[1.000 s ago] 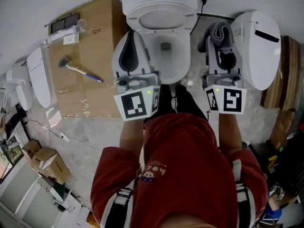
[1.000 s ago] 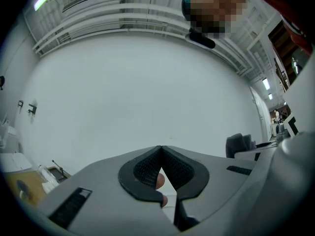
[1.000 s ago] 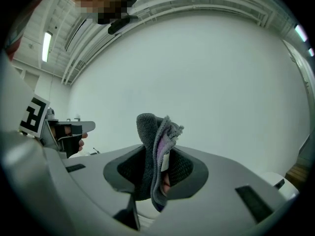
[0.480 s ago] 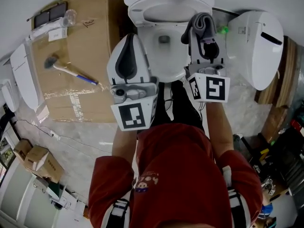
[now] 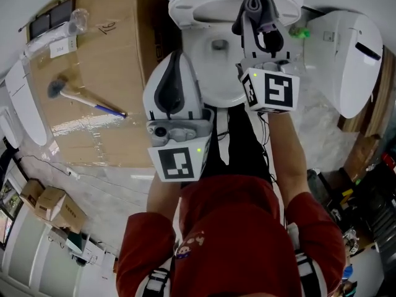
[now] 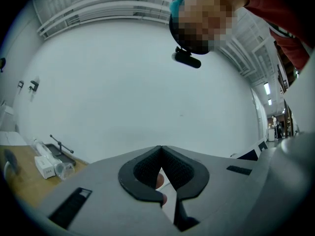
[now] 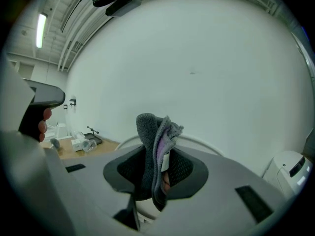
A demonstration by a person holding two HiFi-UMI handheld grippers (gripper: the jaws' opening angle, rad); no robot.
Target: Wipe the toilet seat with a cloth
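Note:
A white toilet (image 5: 189,10) stands at the top middle of the head view, its bowl (image 5: 213,67) open. My right gripper (image 5: 260,25) hangs over the bowl's right side, shut on a folded grey cloth (image 5: 258,6). In the right gripper view the cloth (image 7: 153,146) sticks up between the pads of the right gripper (image 7: 157,156), its purple side facing right, with a curved white toilet rim (image 7: 209,144) behind. My left gripper (image 5: 176,59) is at the bowl's left edge. In its own view the left gripper (image 6: 160,150) is shut with nothing in it.
A cardboard box (image 5: 117,48) left of the toilet carries a brush (image 5: 77,94) and a clear bottle (image 5: 74,21). A second white toilet unit (image 5: 346,54) stands at the right. White seat parts (image 5: 25,104) and small cartons (image 5: 52,206) lie at the left.
The right gripper with the cloth has moved left, from between the two toilets to over the bowl's right side. The left gripper has shifted a little nearer along the bowl's left edge.

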